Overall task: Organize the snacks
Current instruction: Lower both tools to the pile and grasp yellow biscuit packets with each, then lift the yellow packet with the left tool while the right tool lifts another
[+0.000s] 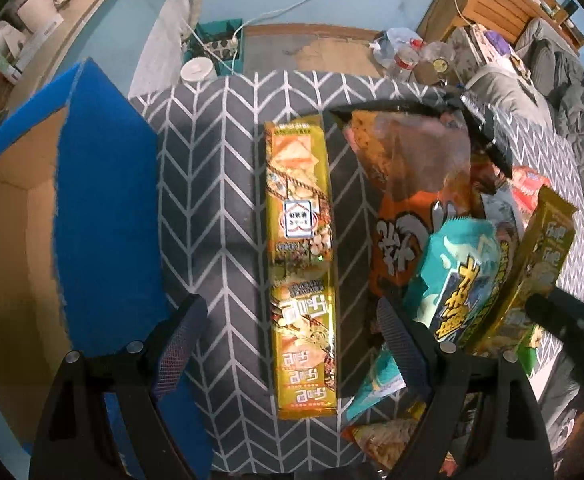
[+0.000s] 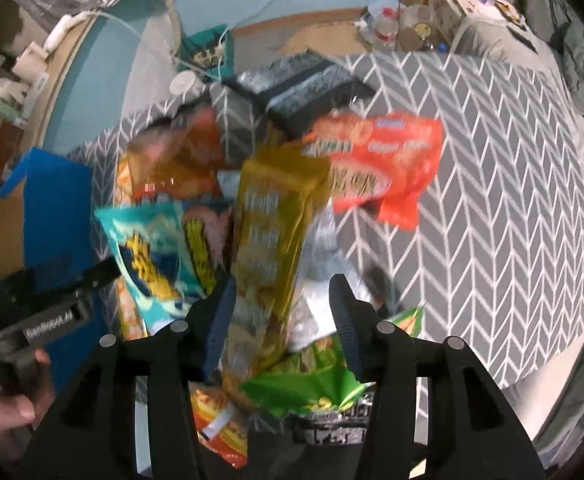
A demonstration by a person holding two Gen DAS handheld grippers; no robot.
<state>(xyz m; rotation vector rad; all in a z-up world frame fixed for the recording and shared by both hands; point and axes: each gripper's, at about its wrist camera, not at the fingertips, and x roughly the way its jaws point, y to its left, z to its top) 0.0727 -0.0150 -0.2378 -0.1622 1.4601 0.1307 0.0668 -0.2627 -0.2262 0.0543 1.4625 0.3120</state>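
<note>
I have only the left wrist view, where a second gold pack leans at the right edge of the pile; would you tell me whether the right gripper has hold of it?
Observer: It is not gripped. In the right wrist view the second gold pack stands between the open jaws of the right gripper, and the pad on the picture's right is clear of it.
Operator: Thank you. What sits directly under that gripper?
Observer: A green bag lies there, beside the gold pack's lower end.
</note>
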